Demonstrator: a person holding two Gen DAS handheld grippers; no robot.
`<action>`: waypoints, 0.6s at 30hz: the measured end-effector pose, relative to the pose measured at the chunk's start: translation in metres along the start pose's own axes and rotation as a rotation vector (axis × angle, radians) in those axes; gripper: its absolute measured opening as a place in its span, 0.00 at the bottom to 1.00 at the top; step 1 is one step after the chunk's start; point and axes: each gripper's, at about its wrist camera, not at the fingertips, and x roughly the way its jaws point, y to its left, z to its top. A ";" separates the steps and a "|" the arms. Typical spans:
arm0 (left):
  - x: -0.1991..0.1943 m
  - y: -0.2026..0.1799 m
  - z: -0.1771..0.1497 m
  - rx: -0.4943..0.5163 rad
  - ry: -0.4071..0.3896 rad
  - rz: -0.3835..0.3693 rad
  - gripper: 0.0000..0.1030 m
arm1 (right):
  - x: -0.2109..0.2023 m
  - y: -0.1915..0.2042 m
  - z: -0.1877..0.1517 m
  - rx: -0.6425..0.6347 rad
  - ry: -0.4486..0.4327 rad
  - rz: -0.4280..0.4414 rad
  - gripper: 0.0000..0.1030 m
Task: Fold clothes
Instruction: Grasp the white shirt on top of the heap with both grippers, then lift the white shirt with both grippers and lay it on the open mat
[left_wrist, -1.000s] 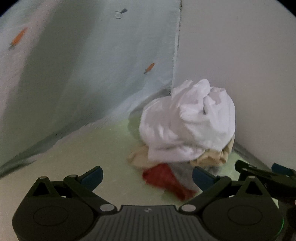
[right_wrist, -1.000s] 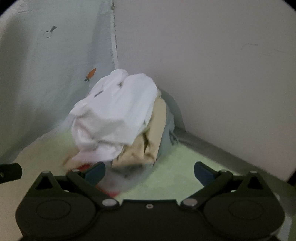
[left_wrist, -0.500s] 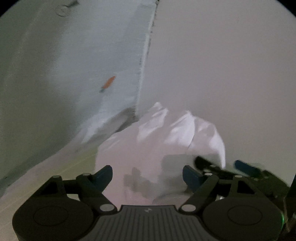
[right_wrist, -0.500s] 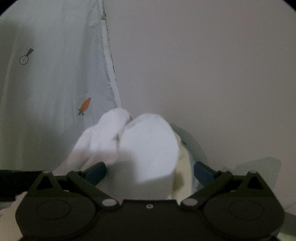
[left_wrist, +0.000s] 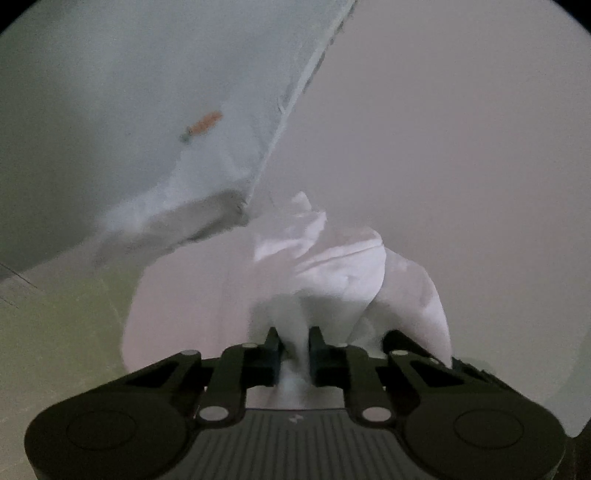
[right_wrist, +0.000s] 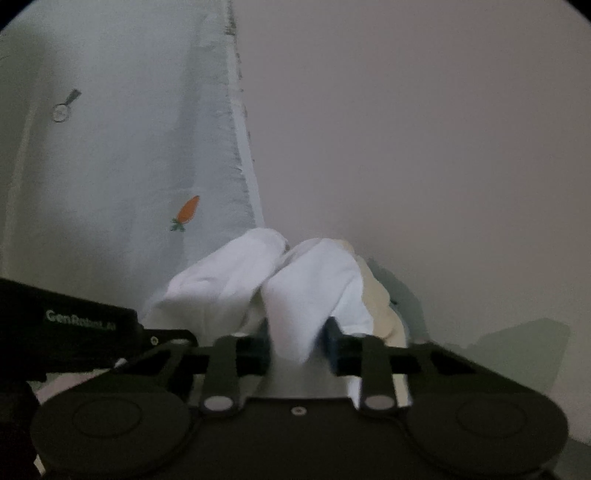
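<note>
A crumpled white garment (left_wrist: 343, 269) lies on top of a clothes pile in the corner. My left gripper (left_wrist: 295, 349) is shut on a fold of it, the cloth pinched between the jaws. My right gripper (right_wrist: 297, 341) is shut on another fold of the same white garment (right_wrist: 310, 280). A beige garment (right_wrist: 376, 295) shows just under the white one on the right. The left gripper's body (right_wrist: 74, 332) shows at the left of the right wrist view, close beside the right gripper.
A pale blue sheet with small carrot prints (right_wrist: 129, 184) hangs on the left, and it also shows in the left wrist view (left_wrist: 147, 129). A plain wall (right_wrist: 424, 147) stands right behind the pile. The pale green surface (left_wrist: 55, 332) shows at lower left.
Both grippers moved in onto the white garment and closed on it; they were open above the pile before. The lower clothes in the pile have dropped out of view.
</note>
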 end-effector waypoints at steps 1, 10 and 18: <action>-0.008 -0.001 -0.001 0.002 -0.019 0.024 0.14 | -0.003 0.001 0.001 -0.009 -0.004 0.008 0.18; -0.103 0.026 -0.018 -0.115 -0.172 0.227 0.12 | -0.067 0.045 -0.003 -0.093 -0.071 0.142 0.12; -0.200 0.067 -0.076 -0.253 -0.246 0.412 0.10 | -0.135 0.105 -0.044 -0.181 -0.028 0.332 0.12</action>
